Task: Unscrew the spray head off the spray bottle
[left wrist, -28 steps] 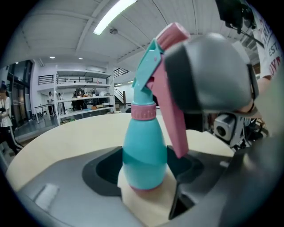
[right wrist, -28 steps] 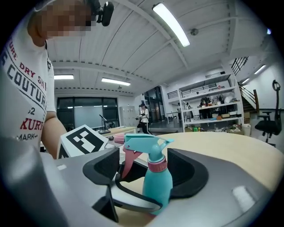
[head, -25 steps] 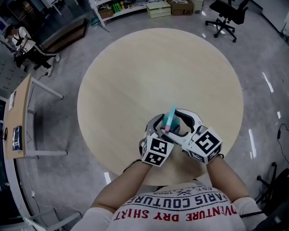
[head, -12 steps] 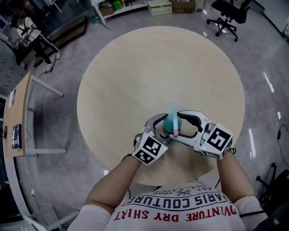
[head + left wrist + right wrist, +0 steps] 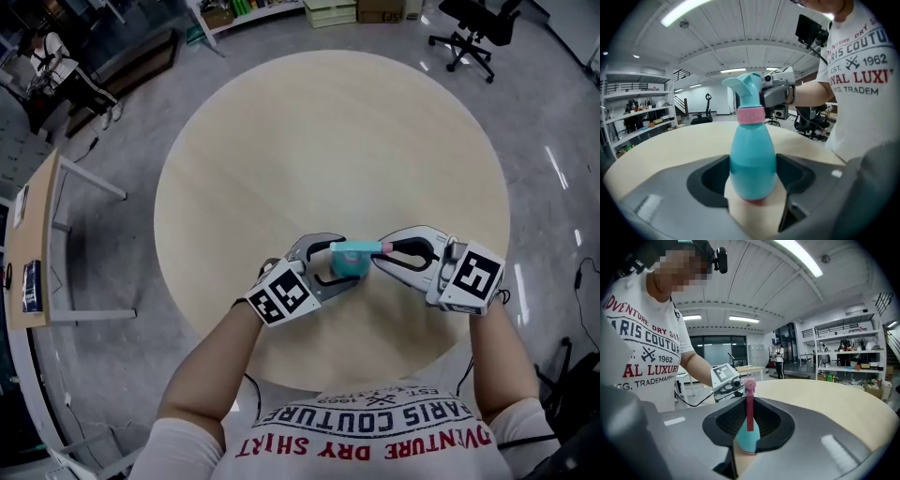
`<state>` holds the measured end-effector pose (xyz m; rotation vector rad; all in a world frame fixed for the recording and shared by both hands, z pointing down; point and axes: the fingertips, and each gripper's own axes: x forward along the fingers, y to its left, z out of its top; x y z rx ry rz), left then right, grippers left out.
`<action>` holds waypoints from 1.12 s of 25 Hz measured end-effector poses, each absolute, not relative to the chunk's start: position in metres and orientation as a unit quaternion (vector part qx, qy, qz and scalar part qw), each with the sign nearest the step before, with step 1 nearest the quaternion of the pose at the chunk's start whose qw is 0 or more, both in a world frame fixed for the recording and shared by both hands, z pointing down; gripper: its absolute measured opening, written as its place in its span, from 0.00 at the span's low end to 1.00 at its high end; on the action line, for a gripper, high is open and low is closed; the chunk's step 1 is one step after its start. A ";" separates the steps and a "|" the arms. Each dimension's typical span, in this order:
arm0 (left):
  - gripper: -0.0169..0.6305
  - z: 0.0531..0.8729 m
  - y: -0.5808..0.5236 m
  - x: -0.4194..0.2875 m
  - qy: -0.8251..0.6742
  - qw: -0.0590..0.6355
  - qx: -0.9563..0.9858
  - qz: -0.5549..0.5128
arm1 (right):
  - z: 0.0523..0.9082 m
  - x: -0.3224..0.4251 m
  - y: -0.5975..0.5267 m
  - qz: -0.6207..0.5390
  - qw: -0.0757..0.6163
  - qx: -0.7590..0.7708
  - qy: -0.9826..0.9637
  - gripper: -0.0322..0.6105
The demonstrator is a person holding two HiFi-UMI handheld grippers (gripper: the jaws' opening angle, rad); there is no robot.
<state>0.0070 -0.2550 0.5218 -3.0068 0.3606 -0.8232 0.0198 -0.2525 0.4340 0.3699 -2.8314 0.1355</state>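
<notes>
Your left gripper (image 5: pixel 339 262) has its fingers spread wide around the body of the spray bottle (image 5: pixel 752 159) and pressed against its sides; the left gripper view shows the teal body filling the gap, with the pink collar (image 5: pixel 751 115) and the spray head (image 5: pixel 749 88) rising above it. You hold the bottle over the near part of the desk (image 5: pixel 328 141), between your two hands.

Your right gripper (image 5: pixel 379 253) has changed the most. A second ago its fingers stood wide open around the spray head. They have just been closing, and now they sit narrow on it — the right gripper view shows the teal head and its pink strip (image 5: pixel 749 411) pinched between them.

The bottle has turned as well. Earlier its head pointed away from you, up the head view; now it points sideways toward your right gripper, with the pink tip at that gripper's fingers.

Your hands have drawn apart too — the marker cubes sat almost side by side before, and now the left one (image 5: pixel 281 292) and the right one (image 5: pixel 473 275) lie well apart on either side of the bottle.
</notes>
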 end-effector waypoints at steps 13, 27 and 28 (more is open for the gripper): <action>0.50 0.523 -0.269 0.003 0.256 -0.045 -0.933 -0.248 | 0.424 0.040 -0.250 0.078 0.087 0.287 -0.951 0.34; 0.50 0.519 -0.266 0.012 0.431 -0.085 -0.868 -0.231 | 0.449 0.003 -0.260 0.041 0.149 0.389 -0.908 0.30; 0.50 0.519 -0.265 0.012 0.431 -0.085 -0.868 -0.230 | 0.449 0.001 -0.260 0.042 0.148 0.387 -0.909 0.28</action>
